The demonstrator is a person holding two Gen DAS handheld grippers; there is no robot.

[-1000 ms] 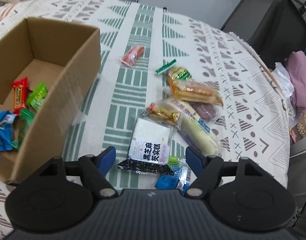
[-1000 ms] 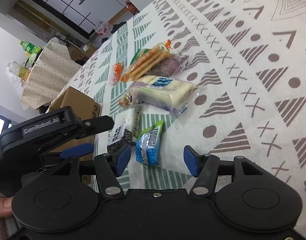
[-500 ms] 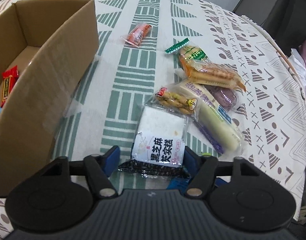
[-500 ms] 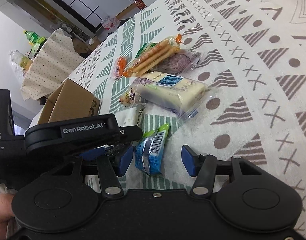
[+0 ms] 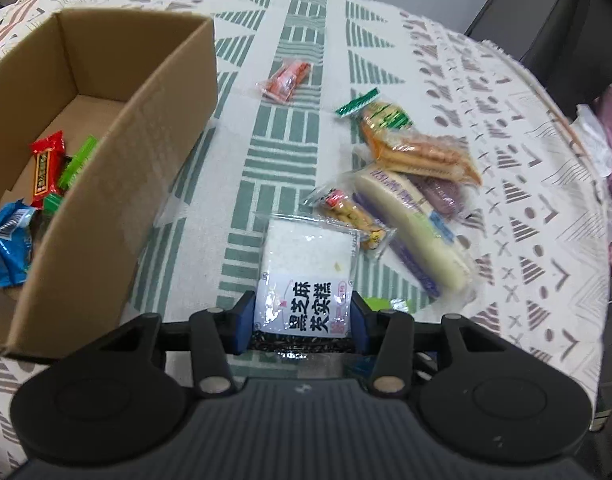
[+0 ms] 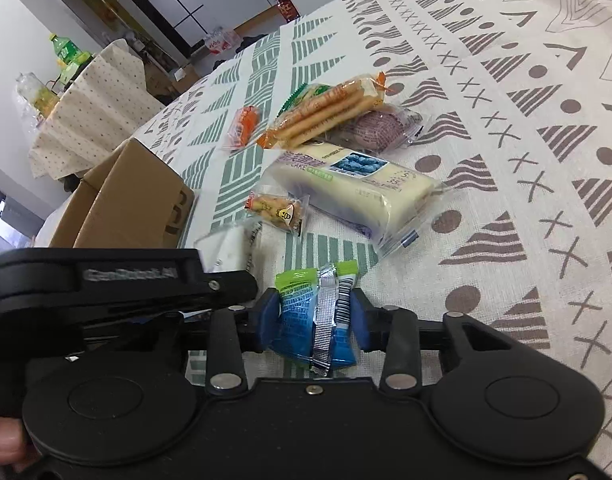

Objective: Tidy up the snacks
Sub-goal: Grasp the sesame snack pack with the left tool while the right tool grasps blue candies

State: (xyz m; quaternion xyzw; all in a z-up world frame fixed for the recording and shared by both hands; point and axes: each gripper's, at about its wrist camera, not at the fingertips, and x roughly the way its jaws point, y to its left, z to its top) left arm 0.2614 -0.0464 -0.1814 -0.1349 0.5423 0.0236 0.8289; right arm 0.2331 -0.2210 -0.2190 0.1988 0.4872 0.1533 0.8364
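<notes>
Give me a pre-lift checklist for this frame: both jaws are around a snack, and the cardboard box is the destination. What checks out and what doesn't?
1. White sesame cake packet sits between the left gripper's jaws, which are closing: ok.
2. Blue-green packet sits between the right gripper's jaws, also closing: ok.
3. Firm grip on either packet: cannot tell.
4. Cardboard box open on top, with bare floor left: ok.
5. Sesame packet clear of neighbours: not ok, the peanut snack packet overlaps its corner.
6. Grippers clear of each other: cannot tell; they sit very close in the right wrist view.
</notes>
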